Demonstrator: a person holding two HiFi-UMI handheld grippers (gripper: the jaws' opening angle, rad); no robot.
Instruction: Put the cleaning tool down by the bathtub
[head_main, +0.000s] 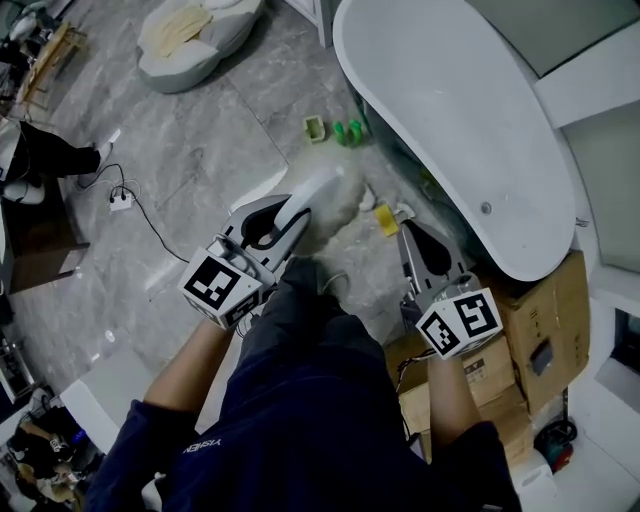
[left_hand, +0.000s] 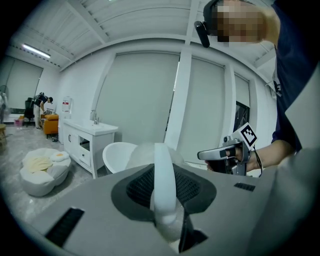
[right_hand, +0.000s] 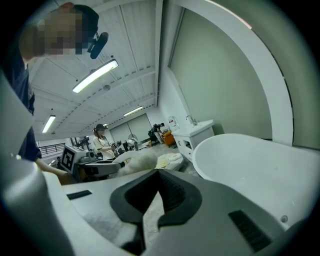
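Cleaning tool (head_main: 335, 200), white handle and fluffy head, hanging over the grey floor (head_main: 200, 150) just beside the bathtub (head_main: 450, 130) | left gripper (head_main: 300, 215) clamping its handle | right gripper (head_main: 420, 240) hovering near the tub rim, jaws resting together, gripping nothing

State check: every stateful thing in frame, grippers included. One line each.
left gripper: jaws shut on the cleaning tool's handle
right gripper: jaws together, nothing between them
cleaning tool: held, not yet set down, fluffy head toward the bathtub
bathtub: empty, no water showing
power strip: lying on the floor, black cable attached
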